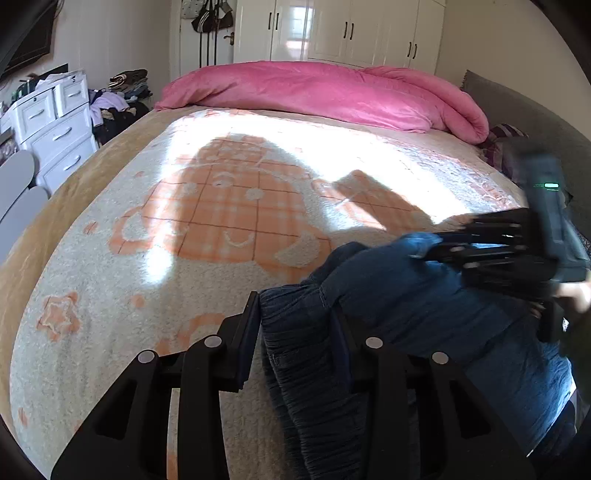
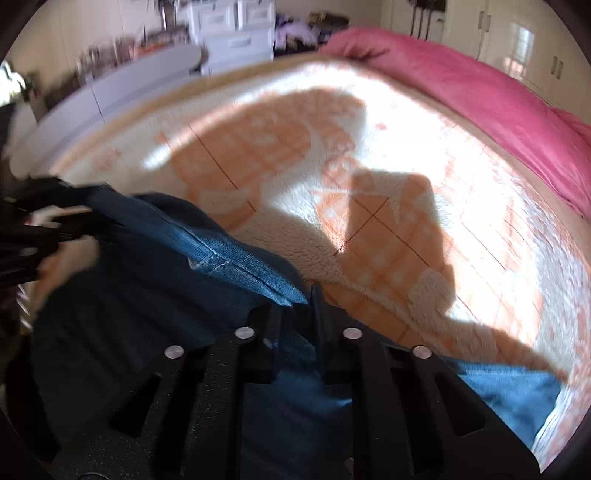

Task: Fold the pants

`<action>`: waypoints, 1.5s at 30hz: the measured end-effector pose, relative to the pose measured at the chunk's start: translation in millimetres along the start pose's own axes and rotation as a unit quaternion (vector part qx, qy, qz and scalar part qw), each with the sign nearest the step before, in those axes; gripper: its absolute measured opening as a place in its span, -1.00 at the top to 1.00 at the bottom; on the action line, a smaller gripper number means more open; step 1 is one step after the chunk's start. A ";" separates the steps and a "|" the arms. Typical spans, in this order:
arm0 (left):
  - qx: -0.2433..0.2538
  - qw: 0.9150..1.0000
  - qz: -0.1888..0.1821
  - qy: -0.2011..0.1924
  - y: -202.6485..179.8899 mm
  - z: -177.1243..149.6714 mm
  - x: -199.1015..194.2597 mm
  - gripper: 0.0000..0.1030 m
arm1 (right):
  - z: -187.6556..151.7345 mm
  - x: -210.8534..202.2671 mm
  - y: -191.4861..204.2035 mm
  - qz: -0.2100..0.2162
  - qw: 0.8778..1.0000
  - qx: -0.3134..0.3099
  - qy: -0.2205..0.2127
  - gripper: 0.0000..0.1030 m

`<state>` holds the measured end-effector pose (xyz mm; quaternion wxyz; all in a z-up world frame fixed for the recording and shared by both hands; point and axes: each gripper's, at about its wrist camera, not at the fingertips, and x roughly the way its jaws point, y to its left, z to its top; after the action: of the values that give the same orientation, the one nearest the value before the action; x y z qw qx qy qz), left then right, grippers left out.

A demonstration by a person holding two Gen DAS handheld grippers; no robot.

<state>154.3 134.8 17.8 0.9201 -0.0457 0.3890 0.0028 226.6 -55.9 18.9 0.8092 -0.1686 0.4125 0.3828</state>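
Observation:
Blue denim pants (image 1: pixel 424 317) hang between both grippers above the near right part of the bed. My left gripper (image 1: pixel 295 314) is shut on the gathered elastic waistband. My right gripper (image 2: pixel 297 299) is shut on another edge of the pants (image 2: pixel 155 295) by a stitched seam. In the left wrist view the right gripper (image 1: pixel 432 245) comes in from the right, blurred. In the right wrist view the left gripper (image 2: pixel 79 214) shows at the far left, clamped on denim.
A cream blanket (image 1: pixel 184 229) with an orange bear pattern covers the bed. A pink duvet (image 1: pixel 325 92) is bunched along the far side. White drawers (image 1: pixel 55 125) and piled clothes (image 1: pixel 118 99) stand left of the bed. White wardrobes (image 1: pixel 340 29) line the back wall.

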 end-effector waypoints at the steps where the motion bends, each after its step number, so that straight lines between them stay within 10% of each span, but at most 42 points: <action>1: -0.002 1.000 -0.001 -0.001 0.7 -1.1 -1.5 0.33 | -3.4 -11.6 1.3 0.006 1.000 0.009 -0.015 0.85; 17: 0.016 0.999 -0.037 -0.037 -17.4 -48.2 -74.2 0.32 | -97.5 -115.4 88.3 0.032 0.995 0.051 -0.079 0.86; 35: 0.011 0.996 -0.071 0.056 -9.9 -124.0 -103.6 0.25 | -165.9 -101.7 147.3 0.052 0.997 0.051 -0.002 0.82; 45: 0.027 0.994 -0.106 0.017 -53.2 -102.5 -123.5 0.28 | -174.3 -91.8 160.2 0.072 0.996 0.057 0.002 0.70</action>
<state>-3.0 76.7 39.5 0.9092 -0.0620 0.3978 -0.1064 -22.4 -98.5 -6.1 0.7868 -0.0927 0.4468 0.4156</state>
